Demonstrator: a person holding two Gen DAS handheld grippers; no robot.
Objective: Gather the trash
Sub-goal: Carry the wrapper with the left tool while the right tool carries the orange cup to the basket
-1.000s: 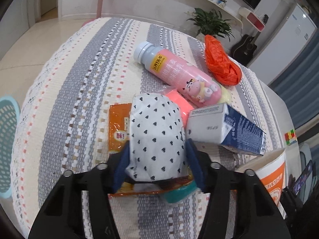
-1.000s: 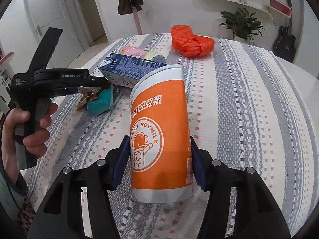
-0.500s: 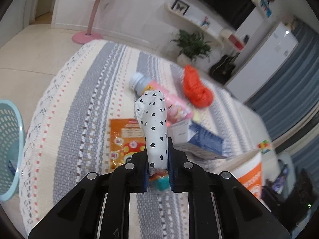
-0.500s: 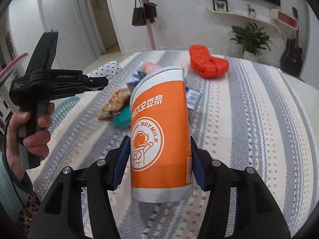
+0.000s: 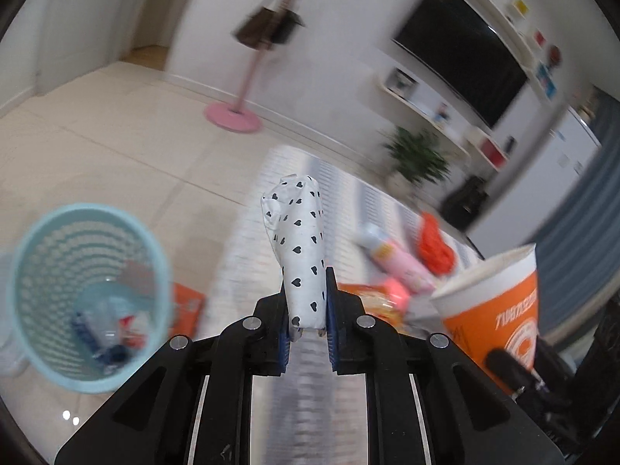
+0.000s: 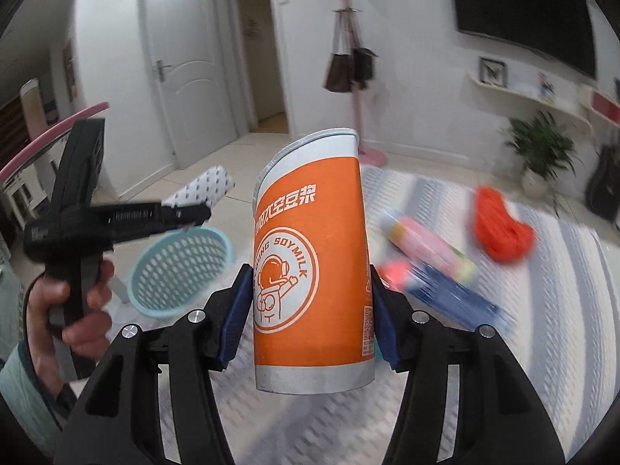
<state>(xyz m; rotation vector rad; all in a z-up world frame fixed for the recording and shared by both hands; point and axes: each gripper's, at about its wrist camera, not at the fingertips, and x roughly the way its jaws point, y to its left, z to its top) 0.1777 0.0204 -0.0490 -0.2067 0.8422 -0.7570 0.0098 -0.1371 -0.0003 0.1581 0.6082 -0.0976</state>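
Your left gripper (image 5: 307, 319) is clamped on the white heart-print wrapper (image 5: 298, 248), held in the air beside the light-blue mesh basket (image 5: 23, 271) on the floor. Your right gripper (image 6: 306, 310) grips the orange soymilk cup (image 6: 310, 255) upright above the striped tablecloth (image 6: 562, 310), where a pink bottle (image 6: 422, 244) lies.

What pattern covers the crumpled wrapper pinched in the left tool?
Small black hearts on white; the crumpled wrapper shows best in the left wrist view.

Cup (image 6: 310, 271): glossy printed paper; wrapper (image 5: 300, 255): matt crinkled paper; basket (image 5: 91, 232): perforated plastic; tablecloth (image 6: 562, 310): woven cloth, coarse.
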